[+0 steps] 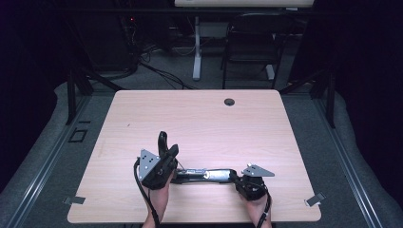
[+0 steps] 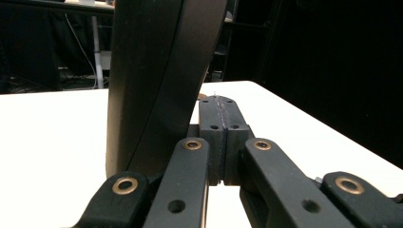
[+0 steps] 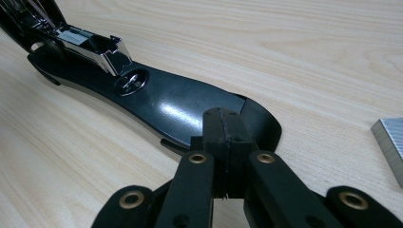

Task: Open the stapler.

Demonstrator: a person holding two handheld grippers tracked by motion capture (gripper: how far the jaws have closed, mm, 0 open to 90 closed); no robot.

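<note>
A black stapler (image 1: pixel 209 175) lies opened out on the wooden table (image 1: pixel 199 118) near the front edge. Its metal staple channel (image 3: pixel 90 45) is bare, and its black lid (image 2: pixel 152 71) stands upright just left of my left gripper (image 2: pixel 221 123). My left gripper (image 1: pixel 171 152) is shut with nothing between its pads, and the lid (image 1: pixel 163 141) rises beside it. My right gripper (image 3: pixel 223 126) is shut too, its tip resting over the rounded end of the stapler base (image 3: pixel 180 109). In the high view the right gripper (image 1: pixel 236 176) points left along the stapler.
A strip of silver staples (image 3: pixel 389 142) lies on the table to the right of my right gripper. A cable hole (image 1: pixel 229 101) sits near the table's far edge. A black chair (image 1: pixel 252 42) and a desk leg (image 1: pixel 196 47) stand beyond the table.
</note>
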